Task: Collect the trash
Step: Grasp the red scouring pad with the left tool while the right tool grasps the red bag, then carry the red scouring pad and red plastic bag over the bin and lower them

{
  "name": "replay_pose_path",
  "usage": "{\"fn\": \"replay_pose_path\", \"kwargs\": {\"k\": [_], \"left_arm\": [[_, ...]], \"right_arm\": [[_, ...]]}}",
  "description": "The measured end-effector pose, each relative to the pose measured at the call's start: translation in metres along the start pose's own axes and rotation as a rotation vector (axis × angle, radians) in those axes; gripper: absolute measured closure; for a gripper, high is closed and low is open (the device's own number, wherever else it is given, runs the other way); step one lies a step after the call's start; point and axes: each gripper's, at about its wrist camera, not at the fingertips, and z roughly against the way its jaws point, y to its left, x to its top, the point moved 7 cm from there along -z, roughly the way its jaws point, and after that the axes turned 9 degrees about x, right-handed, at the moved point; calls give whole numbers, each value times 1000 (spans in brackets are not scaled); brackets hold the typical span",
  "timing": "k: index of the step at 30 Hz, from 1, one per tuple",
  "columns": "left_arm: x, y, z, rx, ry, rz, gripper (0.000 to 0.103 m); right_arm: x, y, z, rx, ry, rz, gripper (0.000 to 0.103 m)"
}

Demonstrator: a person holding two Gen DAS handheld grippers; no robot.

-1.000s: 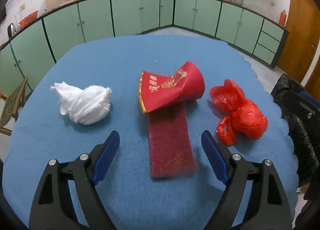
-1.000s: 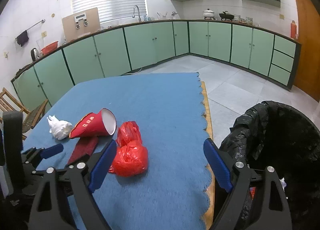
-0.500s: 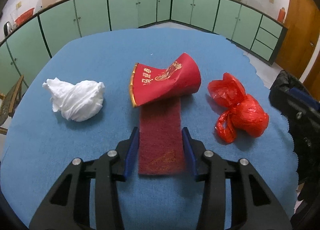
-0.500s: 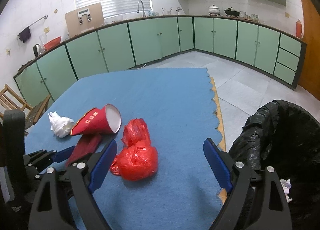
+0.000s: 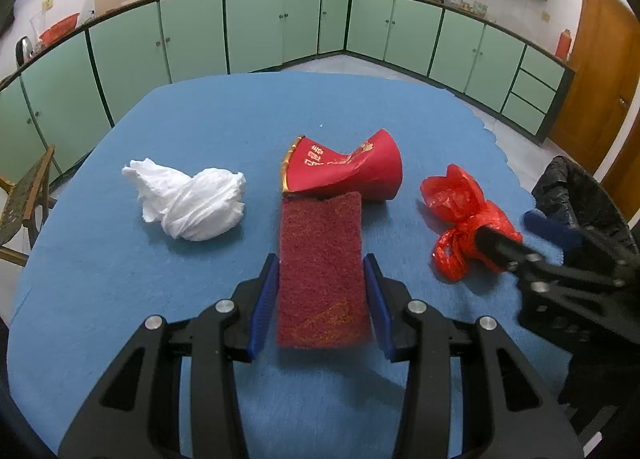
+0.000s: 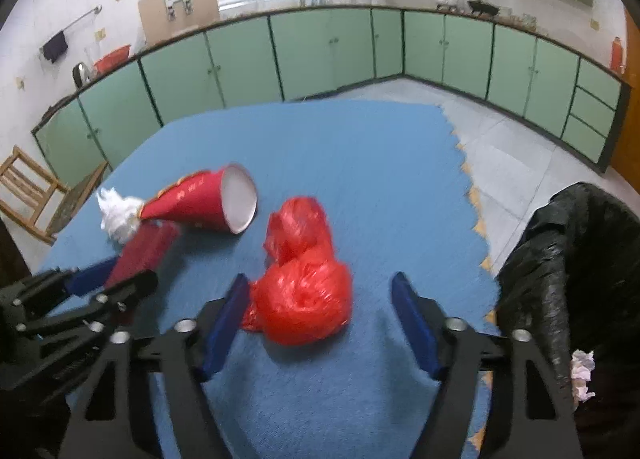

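Between left gripper [image 5: 320, 295] pads: scouring pad [image 5: 322, 271].

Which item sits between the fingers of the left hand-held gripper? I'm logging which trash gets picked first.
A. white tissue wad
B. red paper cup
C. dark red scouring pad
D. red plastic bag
C: the left hand-held gripper has its blue pads on both long edges of the dark red scouring pad.
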Motion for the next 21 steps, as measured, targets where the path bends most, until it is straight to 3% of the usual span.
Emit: {"fn": "replay_pose_path", "kwargs": {"k": [2,6,21], "left_arm": [[0,0,4,-4,-3,-2,62],[1,-4,10,-14,-7,-4,62],[12,-22,63,-58,-99,-16,62]], "right_arm": [[-6,1,-6,25,29,-13,53],[-8,4,-3,33,26,-16,58],[11,0,63,5,-82,-40,58]]}}
